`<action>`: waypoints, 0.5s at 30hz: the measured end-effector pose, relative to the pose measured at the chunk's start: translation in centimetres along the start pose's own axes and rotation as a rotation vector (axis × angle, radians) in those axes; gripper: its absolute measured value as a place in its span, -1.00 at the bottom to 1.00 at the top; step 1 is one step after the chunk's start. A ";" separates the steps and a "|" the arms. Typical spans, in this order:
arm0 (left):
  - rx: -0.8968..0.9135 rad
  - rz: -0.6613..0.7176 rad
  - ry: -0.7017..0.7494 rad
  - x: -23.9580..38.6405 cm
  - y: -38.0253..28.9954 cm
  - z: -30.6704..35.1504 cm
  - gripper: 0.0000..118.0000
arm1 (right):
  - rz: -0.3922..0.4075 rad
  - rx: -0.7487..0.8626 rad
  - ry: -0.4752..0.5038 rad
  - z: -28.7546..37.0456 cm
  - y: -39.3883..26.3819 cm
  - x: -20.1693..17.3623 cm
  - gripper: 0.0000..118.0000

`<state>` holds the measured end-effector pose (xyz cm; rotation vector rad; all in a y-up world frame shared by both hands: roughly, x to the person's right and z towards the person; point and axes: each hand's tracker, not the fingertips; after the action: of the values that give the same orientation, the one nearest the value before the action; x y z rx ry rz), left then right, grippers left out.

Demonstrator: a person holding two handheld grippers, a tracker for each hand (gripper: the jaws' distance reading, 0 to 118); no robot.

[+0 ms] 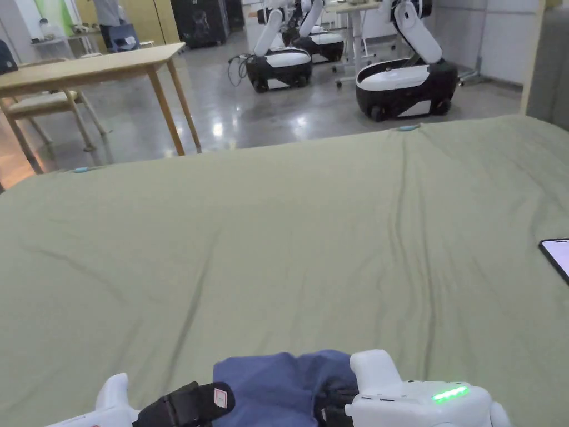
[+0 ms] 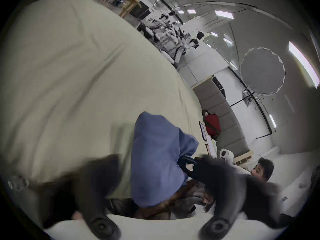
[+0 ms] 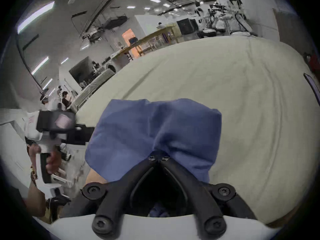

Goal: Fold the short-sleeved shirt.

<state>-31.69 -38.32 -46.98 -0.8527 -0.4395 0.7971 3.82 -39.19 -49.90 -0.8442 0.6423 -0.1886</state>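
Both grippers sit at the bed's near edge: the right gripper (image 3: 158,157) is clamped on the bunched blue shirt (image 3: 155,129), while the left gripper (image 2: 152,174), jaws spread wide, has cloth between them, untouched. Beyond lies the broad green bedsheet (image 1: 311,233), a phone (image 1: 557,256) far right.

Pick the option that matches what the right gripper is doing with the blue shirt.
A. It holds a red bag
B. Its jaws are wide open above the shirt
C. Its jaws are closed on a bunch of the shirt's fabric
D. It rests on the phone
C: in the right gripper view the right gripper has its two jaw tips brought together, with the blue shirt gathered and puckered right at them.
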 end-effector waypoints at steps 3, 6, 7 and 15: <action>-0.047 0.068 -0.101 -1.4 0.8 -2.7 0.91 | -0.013 0.006 0.007 0.0 0.1 -0.1 -1.00; -0.115 0.080 -0.099 -2.7 1.1 -6.3 0.91 | -0.041 0.011 0.031 0.0 0.0 0.4 -1.00; -0.085 0.053 -0.152 -2.4 1.3 -6.7 0.90 | -0.064 0.011 0.043 0.1 0.0 0.5 -1.00; -0.128 -0.062 -0.059 0.0 1.9 -7.5 -0.47 | -0.123 0.027 0.056 0.0 -0.2 0.6 -0.99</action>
<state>-27.77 -41.32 -52.96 -0.9314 -0.5712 0.7443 4.33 -39.54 -50.02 -0.8552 0.6395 -0.3329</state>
